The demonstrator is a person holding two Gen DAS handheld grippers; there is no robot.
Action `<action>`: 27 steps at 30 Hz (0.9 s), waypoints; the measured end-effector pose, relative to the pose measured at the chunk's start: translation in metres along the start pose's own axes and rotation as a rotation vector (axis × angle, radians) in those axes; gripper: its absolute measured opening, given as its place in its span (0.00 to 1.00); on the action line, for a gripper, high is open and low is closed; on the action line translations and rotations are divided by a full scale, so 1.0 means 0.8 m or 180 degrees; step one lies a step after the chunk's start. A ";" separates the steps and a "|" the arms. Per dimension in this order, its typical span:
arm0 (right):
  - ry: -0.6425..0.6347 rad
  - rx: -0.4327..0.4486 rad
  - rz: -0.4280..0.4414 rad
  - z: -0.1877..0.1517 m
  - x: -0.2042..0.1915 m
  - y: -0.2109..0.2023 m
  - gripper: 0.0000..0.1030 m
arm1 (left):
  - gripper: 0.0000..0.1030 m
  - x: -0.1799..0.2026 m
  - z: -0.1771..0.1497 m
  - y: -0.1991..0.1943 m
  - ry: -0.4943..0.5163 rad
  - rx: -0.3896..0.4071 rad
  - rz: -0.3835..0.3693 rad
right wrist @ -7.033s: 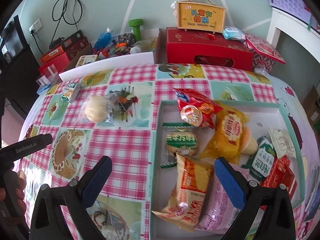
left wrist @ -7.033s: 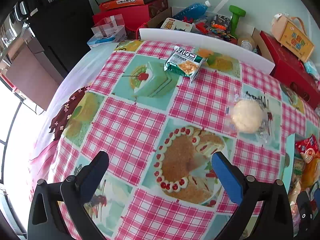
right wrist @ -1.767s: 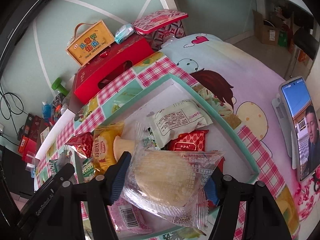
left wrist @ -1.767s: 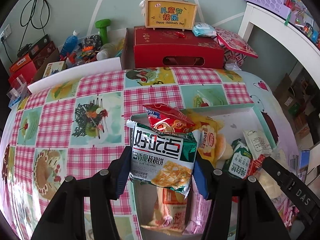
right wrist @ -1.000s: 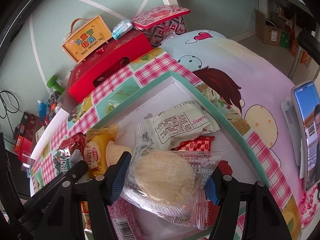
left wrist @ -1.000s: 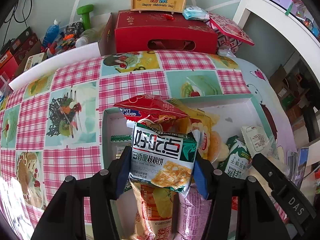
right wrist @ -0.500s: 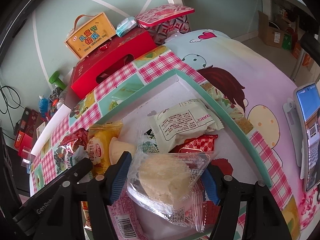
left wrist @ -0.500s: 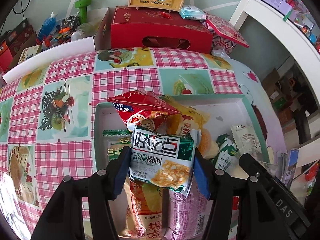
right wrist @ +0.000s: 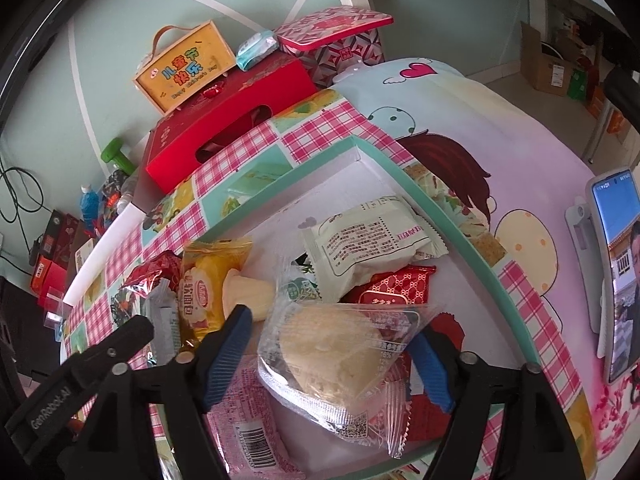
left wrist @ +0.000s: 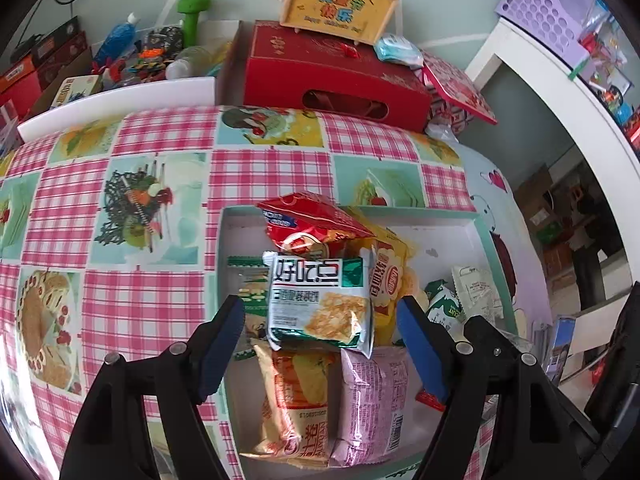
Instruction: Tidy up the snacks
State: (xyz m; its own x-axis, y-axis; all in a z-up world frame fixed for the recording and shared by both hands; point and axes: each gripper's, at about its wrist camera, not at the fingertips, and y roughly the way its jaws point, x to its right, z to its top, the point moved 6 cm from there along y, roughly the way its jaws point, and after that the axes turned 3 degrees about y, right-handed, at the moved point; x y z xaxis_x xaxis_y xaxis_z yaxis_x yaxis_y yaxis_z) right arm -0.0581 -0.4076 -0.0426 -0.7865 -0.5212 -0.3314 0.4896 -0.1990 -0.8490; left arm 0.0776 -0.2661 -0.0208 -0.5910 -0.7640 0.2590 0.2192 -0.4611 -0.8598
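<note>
Both pairs of blue fingers (left wrist: 224, 336) are spreading. The left gripper (left wrist: 320, 332) flanks, without touching, the green cracker packet (left wrist: 320, 300) on the pile by the tray's (left wrist: 476, 232) left wall; the right gripper's (right wrist: 332, 356) pads are clear of the clear-wrapped bun (right wrist: 336, 356) near the front edge.

The tray (left wrist: 478, 226) sits on the table (left wrist: 140, 292) toward its right end, pretty much stuffed with snacks; a cracker packet (left wrist: 320, 304) lies on top of the pile at the tray's left side, a wrapped bun (right wrist: 332, 356) on top at the right. Behind the table there's a gift box (left wrist: 332, 76) with a little carry case (left wrist: 340, 4) on it; a phone (right wrist: 616, 272) stands right of the tray.
</note>
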 end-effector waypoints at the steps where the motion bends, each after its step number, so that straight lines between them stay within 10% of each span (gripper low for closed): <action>1: -0.0015 0.0001 0.0005 0.000 -0.001 0.000 0.83 | 0.77 -0.003 0.001 -0.004 -0.0018 0.0021 0.0029; 27: -0.0376 0.0072 -0.0079 -0.006 -0.022 0.002 1.00 | 0.96 -0.090 -0.014 -0.011 -0.0077 0.0061 0.1427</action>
State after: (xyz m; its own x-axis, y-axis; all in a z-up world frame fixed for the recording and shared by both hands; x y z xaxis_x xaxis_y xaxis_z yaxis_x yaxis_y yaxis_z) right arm -0.0456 -0.3948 -0.0404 -0.7493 -0.6097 -0.2584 0.4798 -0.2310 -0.8464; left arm 0.1097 -0.2017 -0.0368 -0.4159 -0.9005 -0.1268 0.4640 -0.0902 -0.8812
